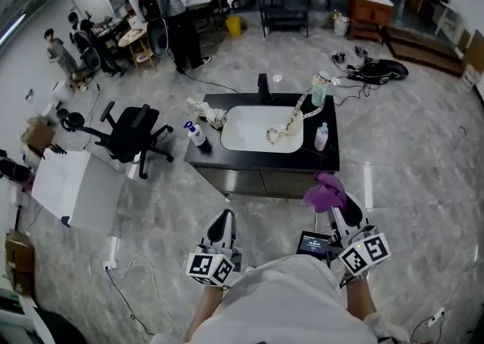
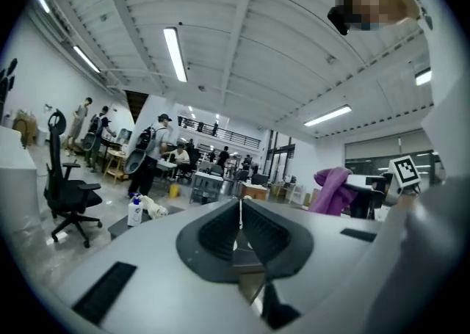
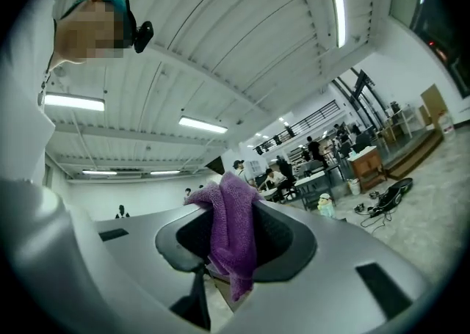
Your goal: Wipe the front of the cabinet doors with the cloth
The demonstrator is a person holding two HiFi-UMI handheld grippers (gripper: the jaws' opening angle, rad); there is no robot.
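Left tool [image 1: 223, 219] points forward, closed and empty; right tool [image 1: 336, 205] beside it clamps purple cloth [image 1: 324, 190].

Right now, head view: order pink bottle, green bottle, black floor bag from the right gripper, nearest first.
From the right gripper:
1. pink bottle, near right of the counter.
2. green bottle, its far right.
3. black bag, beyond it, rightward.

A black office chair [image 1: 132, 132] is standing left of the counter [image 1: 325, 159]. A spray bottle [image 1: 196, 134] and a pale rag [image 1: 209, 114] are sitting left of the white sink [image 1: 246, 129], with a pink bottle [image 1: 322, 137] to its right. A person with a backpack [image 1: 172, 10] is standing far behind.
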